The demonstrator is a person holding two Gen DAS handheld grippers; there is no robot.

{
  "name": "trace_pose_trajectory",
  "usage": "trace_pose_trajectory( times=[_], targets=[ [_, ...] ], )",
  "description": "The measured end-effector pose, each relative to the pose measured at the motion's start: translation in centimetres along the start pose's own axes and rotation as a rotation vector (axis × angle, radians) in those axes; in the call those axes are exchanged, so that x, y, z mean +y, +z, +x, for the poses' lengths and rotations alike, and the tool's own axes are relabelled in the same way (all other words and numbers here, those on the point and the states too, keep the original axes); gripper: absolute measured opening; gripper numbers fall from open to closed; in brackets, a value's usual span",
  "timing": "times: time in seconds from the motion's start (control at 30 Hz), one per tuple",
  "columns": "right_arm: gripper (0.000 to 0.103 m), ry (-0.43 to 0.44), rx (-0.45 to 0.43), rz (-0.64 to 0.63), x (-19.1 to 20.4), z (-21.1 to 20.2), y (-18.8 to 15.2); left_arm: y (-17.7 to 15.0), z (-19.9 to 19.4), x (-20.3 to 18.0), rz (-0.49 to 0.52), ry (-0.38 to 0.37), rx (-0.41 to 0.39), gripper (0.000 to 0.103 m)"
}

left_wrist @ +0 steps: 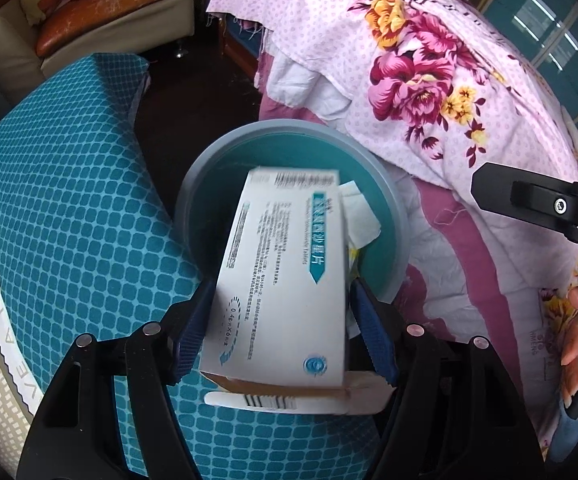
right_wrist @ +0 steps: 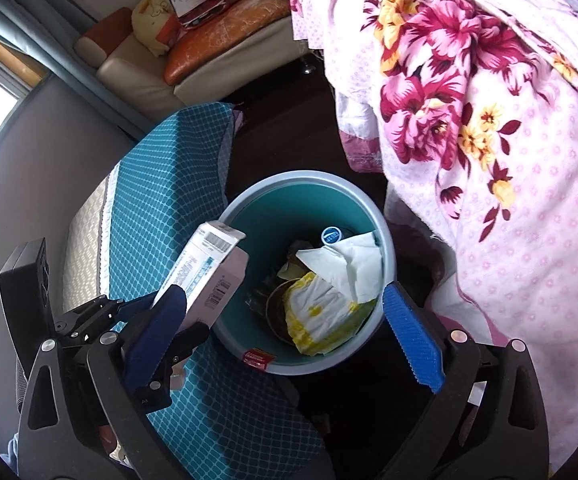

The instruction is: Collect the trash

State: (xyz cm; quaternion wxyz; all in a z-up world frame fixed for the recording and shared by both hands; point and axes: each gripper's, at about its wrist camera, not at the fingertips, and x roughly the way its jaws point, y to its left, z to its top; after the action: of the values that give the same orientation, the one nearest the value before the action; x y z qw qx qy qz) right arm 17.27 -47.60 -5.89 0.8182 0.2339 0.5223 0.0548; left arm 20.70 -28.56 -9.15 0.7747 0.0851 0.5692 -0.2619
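The round grey-rimmed teal waste bin (right_wrist: 305, 196) stands on the dark floor (right_wrist: 285, 128), between the teal quilted mattress (right_wrist: 177, 184) on its left and the pink floral bedspread (right_wrist: 509, 160) on its right. In the bin lie a crumpled white tissue (right_wrist: 353, 268) and a white-and-yellow wrapper (right_wrist: 321, 312) beneath it. The white printed cardboard medicine box (left_wrist: 285, 280) sits between the left gripper (left_wrist: 281, 328) pads – over the bin's left rim. Behind, a cream sofa (right_wrist: 137, 68) carries cushions.

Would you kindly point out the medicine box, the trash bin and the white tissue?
medicine box (left_wrist: 285, 280): left wrist view, printed face.
trash bin (right_wrist: 305, 178): right wrist view, far rim.
white tissue (right_wrist: 349, 268): right wrist view, its middle.
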Motion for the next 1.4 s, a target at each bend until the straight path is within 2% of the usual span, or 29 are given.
trace_pose_trajectory(
  times=[0.17,0.23,0.4,0.67,0.87,1.23,1.33,1.4],
  targets=[
    [0.096,-0.026,-0.001,0.007,-0.5,-0.3,0.0,0.2,0.6,-0.7,0.013,-0.032,0.002,0.071],
    [0.096,-0.033,0.0,0.013,-0.7,-0.5,-0.1,0.1,0.7,-0.9,0.012,-0.036,0.005,0.082],
    [0.096,-0.062,0.007,0.023,-0.9,-0.5,-0.1,-0.4,0.3,-0.6,0.011,-0.021,-0.012,0.09],
    [0.096,-0.094,0.023,-0.002,0.3,-0.4,-0.4,-1.4,-1.3,0.5,-0.006,-0.003,-0.031,0.092],
    [0.096,-0.098,0.005,-0.023,1.7,-1.2,-1.2,-2.9,-3.7,2.3,-0.044,0.026,-0.076,0.092],
    [0.096,-0.103,0.002,-0.124,6.6,-2.5,-3.8,-6.5,-8.9,4.8,-0.123,0.042,-0.153,0.093],
    [0.096,-0.115,-0.007,-0.163,8.1,-2.8,-4.9,-7.4,-10.1,5.4,-0.14,0.065,-0.166,0.099],
    [0.096,-0.121,-0.015,-0.176,9.0,-3.0,-5.5,-8.1,-11.0,6.0,-0.16,0.084,-0.186,0.099]
  ],
)
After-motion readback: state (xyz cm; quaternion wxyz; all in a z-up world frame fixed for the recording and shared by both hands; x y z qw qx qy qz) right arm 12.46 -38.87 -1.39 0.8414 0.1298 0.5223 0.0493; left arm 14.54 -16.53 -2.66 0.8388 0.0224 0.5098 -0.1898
